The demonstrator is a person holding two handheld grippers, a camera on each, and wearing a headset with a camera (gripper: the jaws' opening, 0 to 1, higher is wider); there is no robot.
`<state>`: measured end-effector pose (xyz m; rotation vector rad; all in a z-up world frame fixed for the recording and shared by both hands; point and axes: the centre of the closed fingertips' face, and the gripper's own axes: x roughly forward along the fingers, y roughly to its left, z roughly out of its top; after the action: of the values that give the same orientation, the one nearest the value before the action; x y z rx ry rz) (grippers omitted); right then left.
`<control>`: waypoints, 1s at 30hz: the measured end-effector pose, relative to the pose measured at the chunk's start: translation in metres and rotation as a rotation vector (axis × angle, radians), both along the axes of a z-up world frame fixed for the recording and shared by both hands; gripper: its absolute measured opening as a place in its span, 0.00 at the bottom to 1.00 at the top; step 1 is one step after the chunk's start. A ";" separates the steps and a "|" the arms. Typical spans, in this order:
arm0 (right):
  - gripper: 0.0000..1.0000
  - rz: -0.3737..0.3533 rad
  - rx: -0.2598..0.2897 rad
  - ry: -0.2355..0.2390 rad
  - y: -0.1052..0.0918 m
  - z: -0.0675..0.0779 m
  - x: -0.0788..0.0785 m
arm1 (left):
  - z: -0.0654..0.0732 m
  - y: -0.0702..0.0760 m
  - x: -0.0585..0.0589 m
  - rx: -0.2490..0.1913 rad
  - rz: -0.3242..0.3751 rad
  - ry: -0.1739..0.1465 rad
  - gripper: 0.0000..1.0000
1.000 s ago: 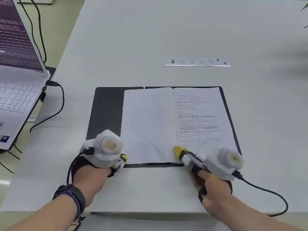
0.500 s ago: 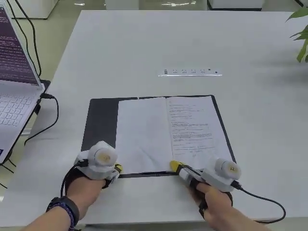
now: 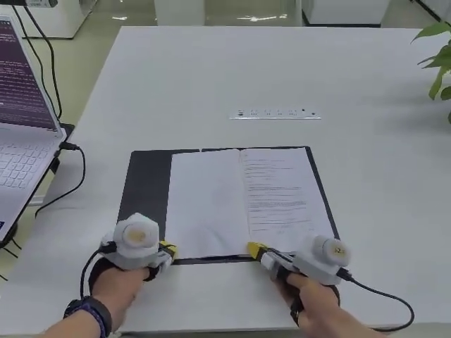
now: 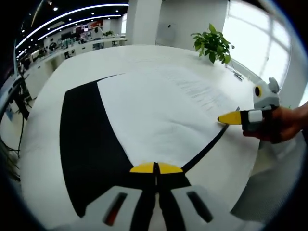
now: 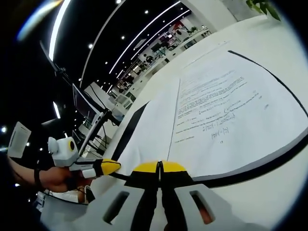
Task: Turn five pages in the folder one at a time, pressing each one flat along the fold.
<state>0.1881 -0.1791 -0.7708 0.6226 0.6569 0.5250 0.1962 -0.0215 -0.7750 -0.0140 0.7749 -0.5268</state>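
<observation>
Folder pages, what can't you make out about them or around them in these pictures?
Printed text on the right page: too small to read in the head view and the right gripper view.
How many pages lie beneath: hidden under it, head view.
Laptop: cut off by the head view's left edge.
Right gripper tip touching the folder or not: too small, head view.

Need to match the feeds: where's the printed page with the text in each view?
Head view: printed page, centre of picture, slightly right of middle.
Left gripper view: printed page, upper right of centre, text lines running away.
Right gripper view: printed page, centre to right.
Shared landmark: black left cover, at left in the other two as well.
</observation>
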 end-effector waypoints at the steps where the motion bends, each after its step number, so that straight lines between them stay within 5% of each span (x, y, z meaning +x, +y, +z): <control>1: 0.00 0.001 -0.002 -0.005 -0.003 0.000 0.000 | 0.005 0.001 0.002 -0.016 0.019 -0.018 0.00; 7: 0.00 0.041 -0.036 -0.053 -0.015 0.010 0.001 | 0.021 0.000 -0.001 0.004 -0.010 -0.076 0.00; 19: 0.10 0.135 -0.137 -0.171 -0.038 0.041 -0.014 | 0.073 -0.013 -0.012 -0.052 -0.003 -0.160 0.11; 30: 0.26 0.134 -0.163 -0.225 -0.064 0.075 -0.027 | 0.106 -0.022 -0.030 -0.036 0.042 -0.190 0.29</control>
<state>0.1613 -0.2428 -0.6960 0.3609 0.5235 0.6489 0.1665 -0.0436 -0.6692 -0.0133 0.5788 -0.4945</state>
